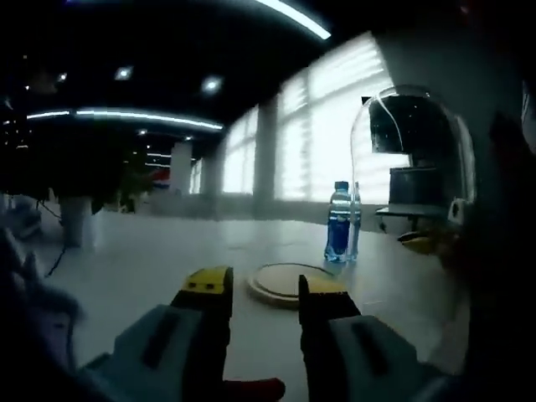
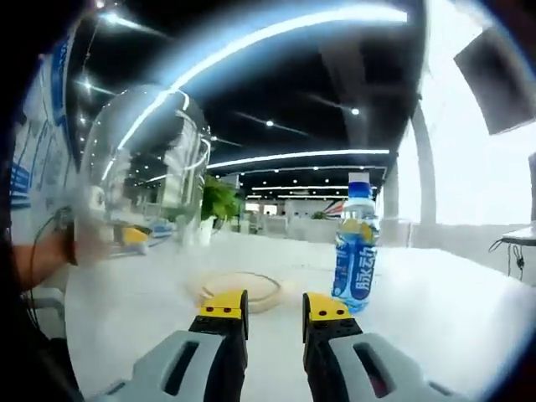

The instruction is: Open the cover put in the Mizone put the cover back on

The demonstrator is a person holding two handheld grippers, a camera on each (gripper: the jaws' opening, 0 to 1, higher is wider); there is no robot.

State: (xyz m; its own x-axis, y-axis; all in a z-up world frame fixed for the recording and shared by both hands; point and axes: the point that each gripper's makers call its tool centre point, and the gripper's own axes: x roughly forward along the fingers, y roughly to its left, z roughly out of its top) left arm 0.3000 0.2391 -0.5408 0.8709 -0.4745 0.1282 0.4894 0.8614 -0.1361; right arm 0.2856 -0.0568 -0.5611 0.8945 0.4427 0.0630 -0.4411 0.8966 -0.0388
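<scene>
Since the clear dome cover [image 1: 414,159] is already lifted off its round wooden base [image 1: 289,283], next up is grabbing the Mizone bottle [image 2: 355,244] around the middle and setting it dead center on the base. It's standing on the white table [image 1: 151,251] just beside that base. Right gripper [image 2: 275,308]: jaws parted, empty. Left gripper [image 1: 264,289]: same.

The clear dome cover [image 2: 146,167] at the left of the right gripper view is smeared with blur, its lower rim lost. In the left gripper view, a dark mass along the right edge hides the dome's far side, and the Mizone bottle [image 1: 339,222] label is too small to read.
</scene>
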